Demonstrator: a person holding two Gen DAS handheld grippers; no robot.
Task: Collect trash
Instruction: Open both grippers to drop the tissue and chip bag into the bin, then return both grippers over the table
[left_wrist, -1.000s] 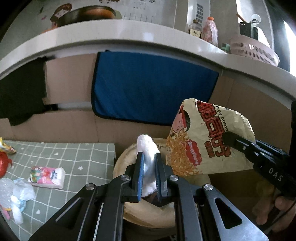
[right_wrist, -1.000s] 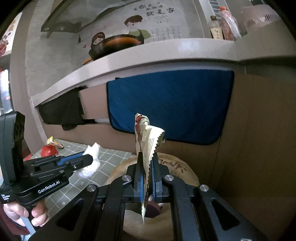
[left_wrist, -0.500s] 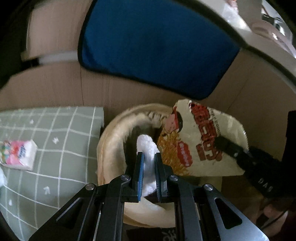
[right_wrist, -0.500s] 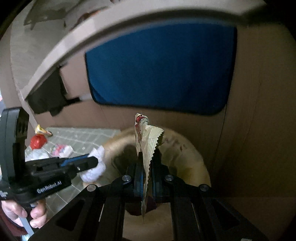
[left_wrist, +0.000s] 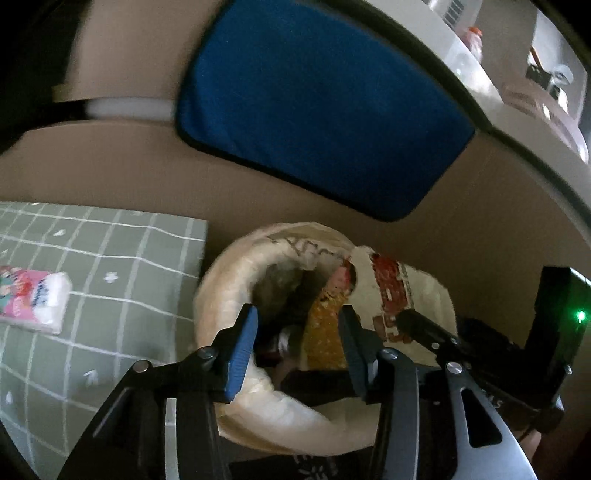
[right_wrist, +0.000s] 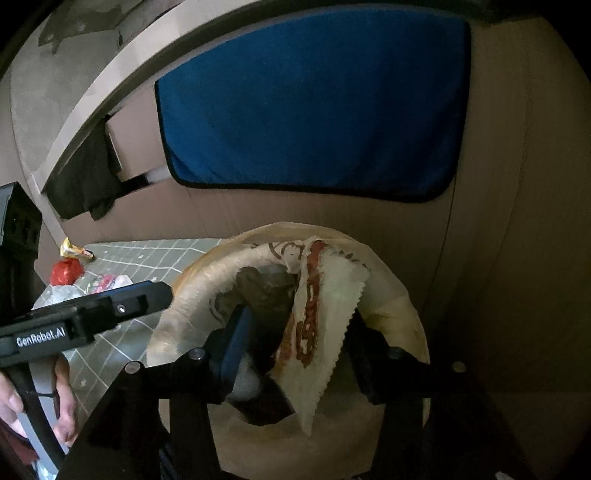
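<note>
I have both grippers over the mouth of the trash bag, a pale plastic liner rolled over a round bin. The left gripper has just been opening; its fingers now stand wide with nothing between the pads. The white tissue wad is not clearly visible in the left wrist view; a pale lump low inside the bag in the right wrist view may be it, but I cannot confirm this.

The right gripper has also just been opening. The snack wrapper hangs between its spread fingers, tilted, lower corner dipping into the bag. Whether one pad touches it I cannot tell.

The bag's interior is dark and its contents are hard to make out. A green checked mat lies left of the bag, carrying a pink tissue pack, cut off at the edge. A hand is partly visible at lower left.
</note>
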